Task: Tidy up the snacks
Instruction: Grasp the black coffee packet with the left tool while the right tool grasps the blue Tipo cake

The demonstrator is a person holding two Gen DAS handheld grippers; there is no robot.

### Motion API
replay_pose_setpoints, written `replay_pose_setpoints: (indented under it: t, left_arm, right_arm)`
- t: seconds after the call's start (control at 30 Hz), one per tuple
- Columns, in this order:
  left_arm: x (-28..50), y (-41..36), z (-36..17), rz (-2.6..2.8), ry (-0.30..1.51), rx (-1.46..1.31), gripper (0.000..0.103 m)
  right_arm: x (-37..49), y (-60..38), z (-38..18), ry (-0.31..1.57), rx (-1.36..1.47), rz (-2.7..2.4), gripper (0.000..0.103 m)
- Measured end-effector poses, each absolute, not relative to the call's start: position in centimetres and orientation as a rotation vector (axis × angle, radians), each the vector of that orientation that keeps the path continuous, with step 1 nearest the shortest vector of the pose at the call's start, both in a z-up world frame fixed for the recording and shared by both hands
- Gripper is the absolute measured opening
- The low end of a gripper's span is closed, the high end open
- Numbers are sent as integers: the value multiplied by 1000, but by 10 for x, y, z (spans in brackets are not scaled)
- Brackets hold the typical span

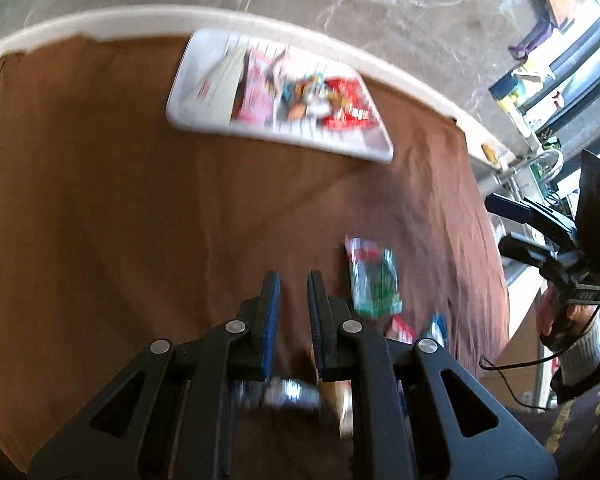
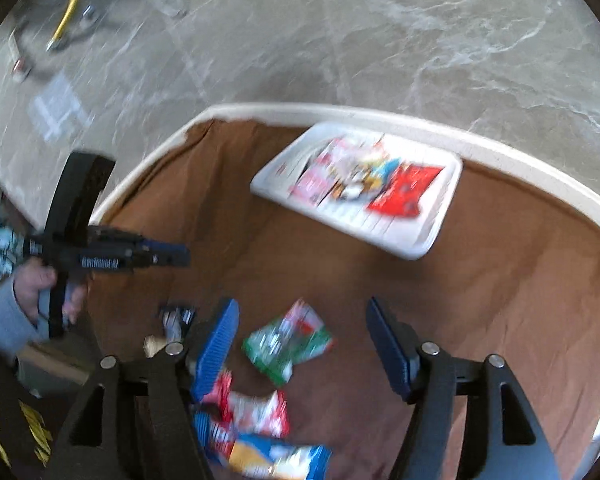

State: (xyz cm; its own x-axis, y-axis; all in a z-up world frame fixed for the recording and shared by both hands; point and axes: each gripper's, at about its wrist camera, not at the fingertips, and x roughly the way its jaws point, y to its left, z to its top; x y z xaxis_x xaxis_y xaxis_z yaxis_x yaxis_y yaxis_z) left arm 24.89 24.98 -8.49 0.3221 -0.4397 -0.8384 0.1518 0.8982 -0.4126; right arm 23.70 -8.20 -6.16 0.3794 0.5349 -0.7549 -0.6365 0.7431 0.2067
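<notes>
Several packets loose on desk; tray [image 2: 428, 240] part-filled beyond the fingers.
Right gripper [image 2: 302, 346] fingers spread, green packet [image 2: 288, 344] between them: light, crinkly, slippery; pinch mid-body.

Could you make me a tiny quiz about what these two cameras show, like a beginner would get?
1. True or false: the white tray already holds snack packets.
2. Which gripper has the wider gap between its fingers: A) left gripper B) right gripper?
3. Fill in: the green packet lies on the ____ cloth.

Key: 1 true, a red packet and others lie in it. 2 B; the left gripper's fingers stand close together with nothing between them. 3 brown.
</notes>
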Motion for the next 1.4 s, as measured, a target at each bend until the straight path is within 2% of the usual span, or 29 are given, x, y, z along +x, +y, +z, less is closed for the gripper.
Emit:
replay_pose_setpoints:
  t: [0.1, 0.37, 0.67, 0.77, 0.8, 0.83, 0.9, 1.17, 1.4]
  left_arm:
    - [219, 256, -94, -385, 1220, -309, 13]
    - [166, 269, -123, -360, 1299, -465, 13]
    - [167, 267, -151, -344, 1330, -659, 14]
    - [172, 262, -156, -337, 1333, -671, 22]
    - [173, 260, -157, -334, 1332, -669, 31]
    - [176, 258, -157, -330, 1335, -668, 48]
    - [182, 255, -157, -337, 1328, -689, 64]
    - [200, 233, -155, -346, 1331, -601, 63]
    - [201, 223, -158, -362, 1353, -525, 62]
  right_arm:
    - [212, -70, -79, 951, -232, 765, 71]
    - [166, -51, -120, 1064, -308, 836, 71]
    - [149, -27, -123, 1043, -371, 863, 71]
    - [148, -25, -125, 1048, -369, 864, 71]
    - [147, -26, -125, 1052, -366, 862, 71]
    - [148, -26, -126, 1054, -364, 858, 71]
    - [147, -28, -127, 1058, -359, 851, 71]
    - [147, -36, -131, 1070, -371, 812, 71]
    - [137, -43, -141, 1047, -558, 831, 71]
